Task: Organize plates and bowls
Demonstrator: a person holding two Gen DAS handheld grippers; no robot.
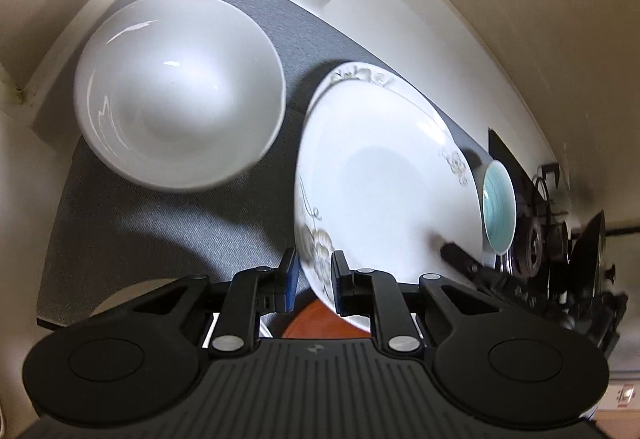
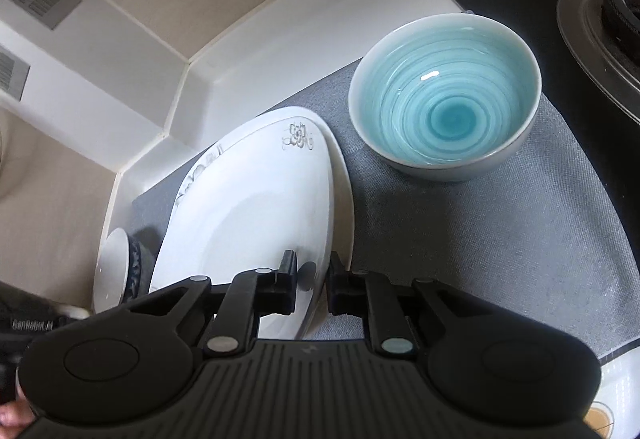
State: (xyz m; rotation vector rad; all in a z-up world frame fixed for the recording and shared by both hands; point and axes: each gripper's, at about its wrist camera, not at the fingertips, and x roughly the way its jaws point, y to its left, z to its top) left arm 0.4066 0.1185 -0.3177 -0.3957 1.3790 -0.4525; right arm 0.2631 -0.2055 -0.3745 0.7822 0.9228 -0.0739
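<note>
A white plate with grey flower prints (image 1: pixel 372 175) is held between both grippers over the grey mat (image 1: pixel 160 223). My left gripper (image 1: pixel 314 279) is shut on its near rim. My right gripper (image 2: pixel 312 285) is shut on the opposite rim of the same plate (image 2: pixel 256 207), which seems to lie over a second white plate (image 2: pixel 344 199). A white bowl (image 1: pixel 180 91) stands on the mat at the left. A blue spiral bowl (image 2: pixel 444 99) stands on the mat to the right and shows small in the left wrist view (image 1: pixel 498 203).
A white backsplash and ledge (image 2: pixel 248 51) run behind the mat. A black stove top with a burner (image 2: pixel 600 11) lies at the right. A reddish-brown dish (image 1: pixel 316 323) shows under the left gripper. The white bowl's edge (image 2: pixel 114 267) shows at the lower left.
</note>
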